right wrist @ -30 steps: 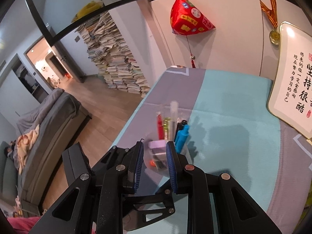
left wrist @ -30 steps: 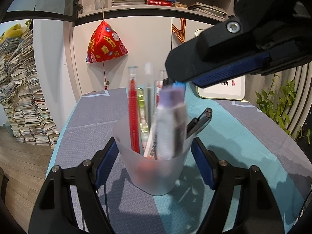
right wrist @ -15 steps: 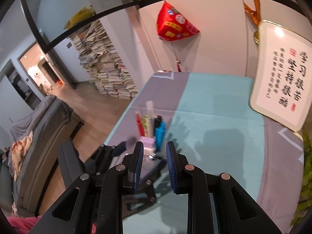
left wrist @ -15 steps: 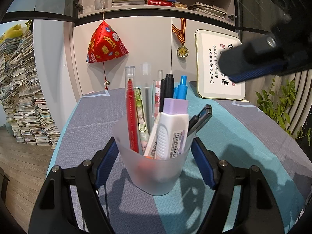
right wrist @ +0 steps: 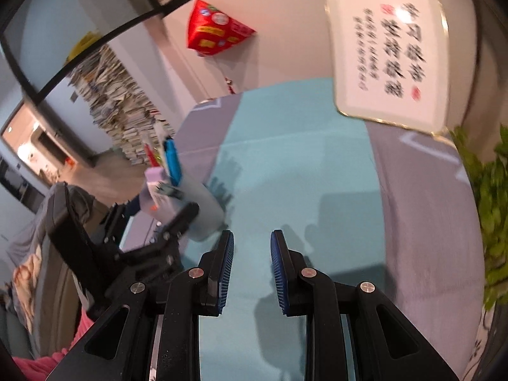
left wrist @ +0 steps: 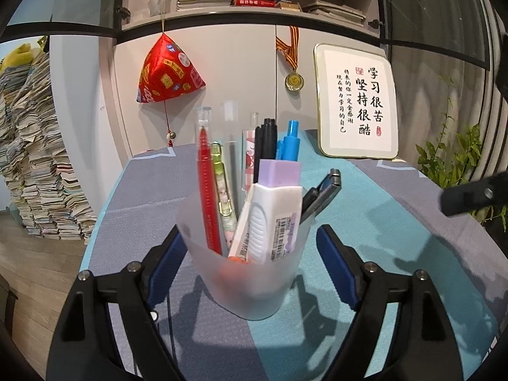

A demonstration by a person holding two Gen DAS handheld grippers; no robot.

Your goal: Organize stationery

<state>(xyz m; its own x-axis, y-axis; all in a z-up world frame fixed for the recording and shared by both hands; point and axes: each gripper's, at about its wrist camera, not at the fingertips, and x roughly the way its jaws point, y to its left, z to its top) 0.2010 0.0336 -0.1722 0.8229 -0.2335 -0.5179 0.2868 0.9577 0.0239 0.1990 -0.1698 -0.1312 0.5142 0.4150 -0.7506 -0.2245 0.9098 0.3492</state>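
A frosted plastic cup stands on the tablecloth between the fingers of my left gripper. Its jaws are opening, and both blue pads stand a little off the cup's walls. The cup holds a red pen, a yellow-green pen, a black marker, a blue pen, a black clip and a white eraser case with a purple top. My right gripper hangs over bare teal cloth to the right of the cup. A narrow gap shows between its pads, with nothing in it.
A framed calligraphy plaque leans on the wall at the table's back right. A green plant stands past the right edge. Stacks of books rise from the floor on the left. The table's left edge drops to wooden flooring.
My left pads have drawn apart from the cup's sides. My right gripper has swung from above the cup to the right and lower, and has rolled.
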